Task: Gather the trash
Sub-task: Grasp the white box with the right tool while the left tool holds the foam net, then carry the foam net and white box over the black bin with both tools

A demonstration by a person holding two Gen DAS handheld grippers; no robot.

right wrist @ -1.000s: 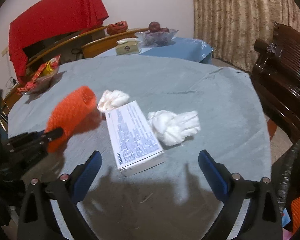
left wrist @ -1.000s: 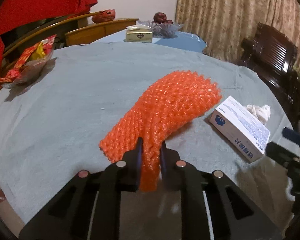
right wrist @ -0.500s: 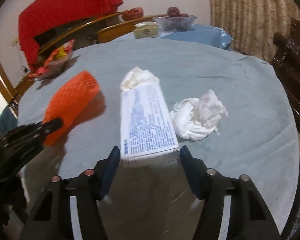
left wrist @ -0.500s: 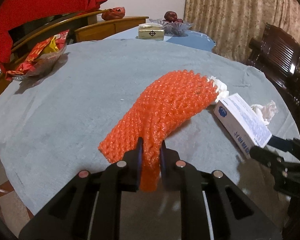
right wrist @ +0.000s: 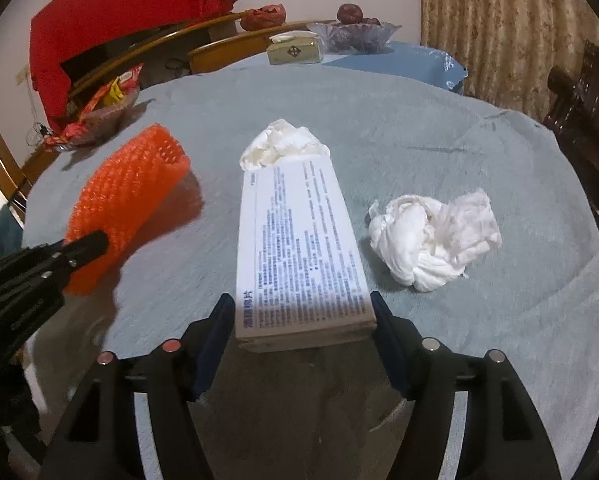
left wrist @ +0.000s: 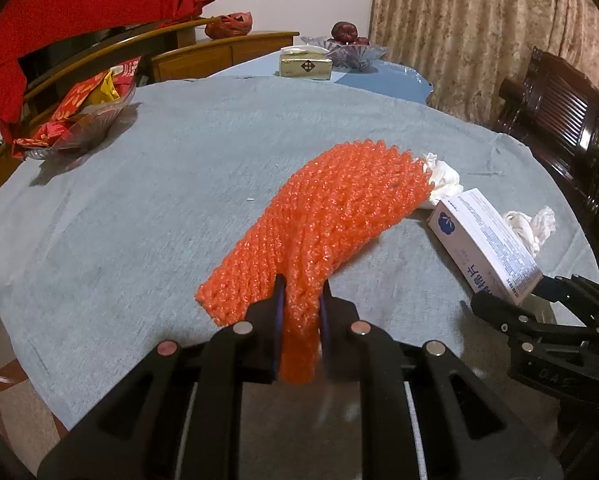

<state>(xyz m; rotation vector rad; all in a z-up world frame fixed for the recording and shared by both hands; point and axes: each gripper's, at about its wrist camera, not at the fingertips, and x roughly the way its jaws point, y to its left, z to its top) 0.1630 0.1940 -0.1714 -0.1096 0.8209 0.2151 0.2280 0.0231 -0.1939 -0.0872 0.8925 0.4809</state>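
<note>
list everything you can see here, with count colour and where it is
foam net: 1, orange, over the table, pinched in the left gripper
box: 1, white with blue print, middle of the table, near end between the right fingers
tissue wads: 2, white, one beside the box, one at its far end
tablecloth: 1, grey, covering the round table
snack bowl: 1, clear with red packets, far left edge
tissue box: 1, gold, on the far blue table
fruit bowl: 1, clear, dark red fruit, behind it
left gripper: black, shut on the net
right gripper: black, blue pads, closing around the box
</note>
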